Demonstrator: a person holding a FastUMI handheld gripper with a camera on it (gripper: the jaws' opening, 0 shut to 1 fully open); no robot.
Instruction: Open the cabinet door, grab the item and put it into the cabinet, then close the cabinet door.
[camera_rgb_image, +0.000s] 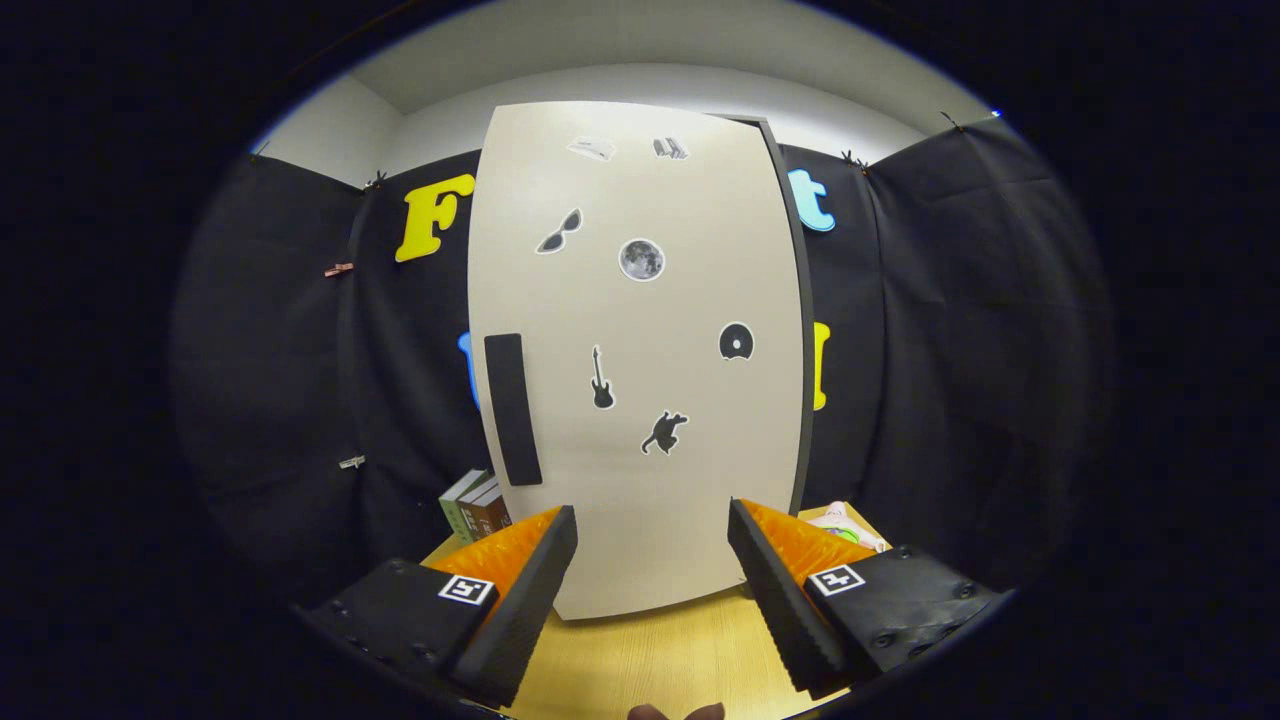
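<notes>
A tall pale cabinet (640, 350) stands on the wooden table just ahead of my fingers. Its door is shut and carries several small dark stickers. A long dark handle (512, 408) runs upright near the door's left edge, above my left finger. My gripper (652, 545) is open, with nothing between its fingers, facing the lower part of the door. A small pale item with green on it (843, 525) lies on the table to the right of the cabinet, partly hidden behind my right finger.
A few books (474, 505) stand upright at the cabinet's left foot. The light wooden table (650, 655) runs under my fingers. Black cloth walls close in the booth behind and on both sides.
</notes>
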